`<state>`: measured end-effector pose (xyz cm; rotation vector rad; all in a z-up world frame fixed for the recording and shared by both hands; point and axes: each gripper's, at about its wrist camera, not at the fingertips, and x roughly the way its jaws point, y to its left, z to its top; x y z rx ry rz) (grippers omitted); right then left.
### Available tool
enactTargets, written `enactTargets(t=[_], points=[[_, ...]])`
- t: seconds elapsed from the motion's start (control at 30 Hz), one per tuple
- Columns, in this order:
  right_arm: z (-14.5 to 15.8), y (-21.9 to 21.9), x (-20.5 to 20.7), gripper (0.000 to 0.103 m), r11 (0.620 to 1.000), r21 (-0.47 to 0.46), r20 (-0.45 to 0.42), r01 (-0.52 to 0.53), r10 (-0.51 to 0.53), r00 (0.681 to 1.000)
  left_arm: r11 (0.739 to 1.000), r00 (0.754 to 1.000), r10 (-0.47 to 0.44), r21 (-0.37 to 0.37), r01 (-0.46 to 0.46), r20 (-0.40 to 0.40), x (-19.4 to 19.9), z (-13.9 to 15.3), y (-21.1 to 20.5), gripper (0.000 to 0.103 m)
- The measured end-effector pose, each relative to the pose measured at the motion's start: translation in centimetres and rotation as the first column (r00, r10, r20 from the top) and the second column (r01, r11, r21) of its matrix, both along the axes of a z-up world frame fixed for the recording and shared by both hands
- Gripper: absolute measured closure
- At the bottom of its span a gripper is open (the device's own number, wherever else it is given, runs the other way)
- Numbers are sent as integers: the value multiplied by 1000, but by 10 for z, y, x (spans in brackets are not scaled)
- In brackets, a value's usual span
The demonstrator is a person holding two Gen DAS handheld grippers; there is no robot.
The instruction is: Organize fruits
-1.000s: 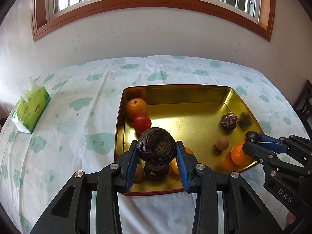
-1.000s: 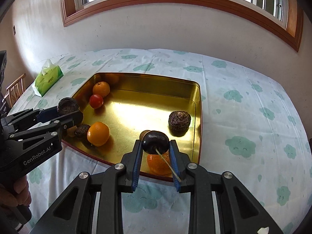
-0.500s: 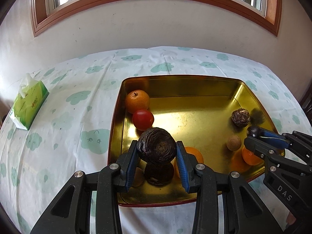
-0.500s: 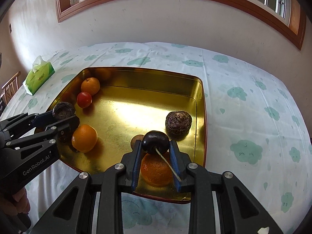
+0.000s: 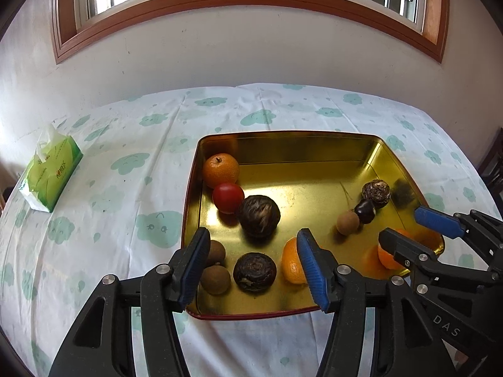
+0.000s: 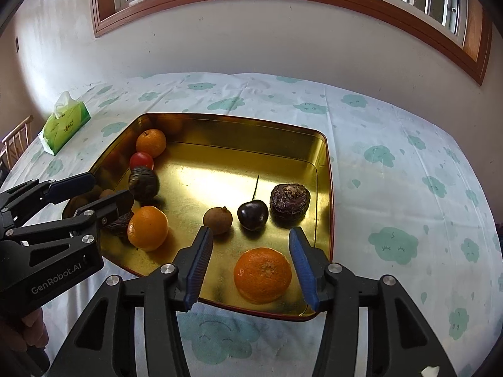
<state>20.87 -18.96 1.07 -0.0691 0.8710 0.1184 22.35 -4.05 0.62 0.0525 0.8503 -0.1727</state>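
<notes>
Two fruits lie free in the gold tray (image 5: 371, 147), each just ahead of jaws that are opening with nothing between them. Beyond the left gripper (image 5: 253, 267) sits the dark wrinkled fruit (image 5: 258, 216), touching the tomato (image 5: 228, 197). Beyond the right gripper (image 6: 248, 264) rests the cherry (image 6: 252, 214), between a longan (image 6: 217, 220) and another wrinkled fruit (image 6: 290, 202), seemingly grouped by kind. An orange (image 6: 262, 275) lies under the right jaws. The left jaws partly hide the fruits beneath them.
</notes>
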Motion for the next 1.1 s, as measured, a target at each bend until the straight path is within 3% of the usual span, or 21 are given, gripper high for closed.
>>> enactTargets(t=[0.13,0.27,0.43,0.57,1.1], points=[[12,-1,-17,45,1000,12,14,18,-18,1000,1000,999,21,-2,-21,24,-18,12,4,41],[17,1,-41,32,999,20,7,28,-28,1000,999,999,44,1,-44,29,-44,18,9,39],[12,4,-71,31,999,4,-10,33,-33,999,998,998,62,28,-63,31,-78,17,10,39],[7,3,-91,24,999,-1,-19,45,-45,999,997,997,75,29,-76,24,-102,13,11,39],[-3,2,-134,23,998,-6,-28,60,-60,998,993,995,102,56,-102,5,-145,6,4,39]])
